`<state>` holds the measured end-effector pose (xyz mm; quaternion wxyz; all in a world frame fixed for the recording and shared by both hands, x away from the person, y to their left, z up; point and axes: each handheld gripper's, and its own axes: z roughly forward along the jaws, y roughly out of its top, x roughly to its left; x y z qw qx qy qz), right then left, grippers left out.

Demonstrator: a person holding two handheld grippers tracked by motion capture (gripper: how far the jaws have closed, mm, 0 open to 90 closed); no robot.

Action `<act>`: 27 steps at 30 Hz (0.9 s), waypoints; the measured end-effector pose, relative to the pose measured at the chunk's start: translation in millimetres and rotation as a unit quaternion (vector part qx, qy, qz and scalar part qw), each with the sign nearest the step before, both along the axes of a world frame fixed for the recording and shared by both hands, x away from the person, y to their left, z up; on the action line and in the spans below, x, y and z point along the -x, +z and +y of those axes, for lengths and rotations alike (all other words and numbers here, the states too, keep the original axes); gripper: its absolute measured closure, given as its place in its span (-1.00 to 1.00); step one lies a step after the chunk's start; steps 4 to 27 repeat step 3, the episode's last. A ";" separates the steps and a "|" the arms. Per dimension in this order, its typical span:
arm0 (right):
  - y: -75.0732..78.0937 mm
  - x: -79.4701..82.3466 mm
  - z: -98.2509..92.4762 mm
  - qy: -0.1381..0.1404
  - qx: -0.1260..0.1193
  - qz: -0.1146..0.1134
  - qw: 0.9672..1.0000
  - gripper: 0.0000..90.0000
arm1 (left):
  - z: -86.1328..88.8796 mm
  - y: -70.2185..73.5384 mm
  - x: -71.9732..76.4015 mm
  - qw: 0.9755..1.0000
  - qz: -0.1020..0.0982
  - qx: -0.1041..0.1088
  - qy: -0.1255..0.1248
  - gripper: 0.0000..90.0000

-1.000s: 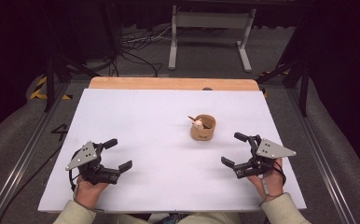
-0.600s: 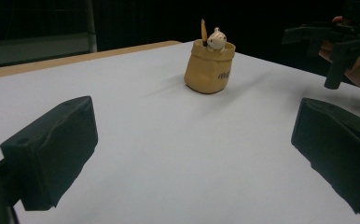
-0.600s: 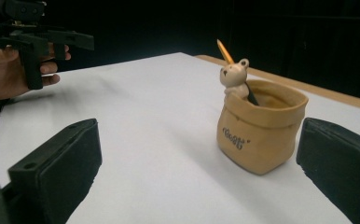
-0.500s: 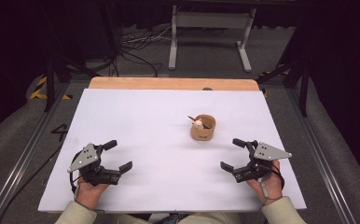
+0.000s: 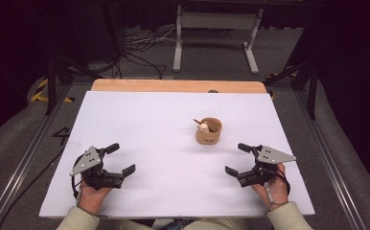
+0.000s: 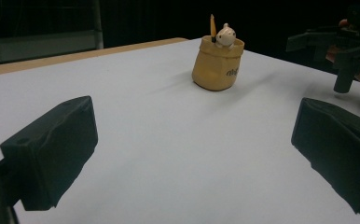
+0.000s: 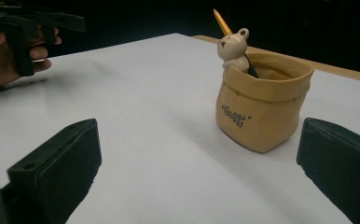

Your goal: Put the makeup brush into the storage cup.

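Note:
A tan sack-shaped pot (image 5: 208, 131) (image 6: 217, 64) (image 7: 261, 105) stands upright on the white table (image 5: 164, 124), right of centre. A small bear figure (image 7: 233, 48) perches on its rim, and a yellow pencil (image 7: 222, 21) leans inside it. My left gripper (image 5: 120, 158) (image 6: 192, 154) rests low near the front left, open, with nothing between its jaws. My right gripper (image 5: 237, 158) (image 7: 201, 168) is at the front right, open and empty, a short way in front of the pot. Each is held by a hand.
A wooden strip (image 5: 178, 86) runs along the table's far edge. Beyond it are a metal stand (image 5: 215, 28) and cables (image 5: 140, 45) on the floor. Metal rails (image 5: 25, 163) flank the table on both sides.
Both grippers have stayed open and drifted slightly toward the front edge. The pot has not moved.

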<state>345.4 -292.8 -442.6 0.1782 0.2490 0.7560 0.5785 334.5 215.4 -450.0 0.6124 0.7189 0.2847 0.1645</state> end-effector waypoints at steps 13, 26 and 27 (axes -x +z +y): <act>1.2 0.7 0.5 0.003 -0.002 -0.005 1.000 -1.00 | 0.2 -0.2 -0.3 1.000 0.000 -0.001 0.001 -0.98; 1.2 0.7 0.5 0.003 -0.002 -0.005 1.000 -1.00 | 0.2 -0.2 -0.3 1.000 0.000 -0.001 0.001 -0.98; 1.2 0.7 0.5 0.003 -0.002 -0.005 1.000 -1.00 | 0.2 -0.2 -0.3 1.000 0.000 -0.001 0.001 -0.98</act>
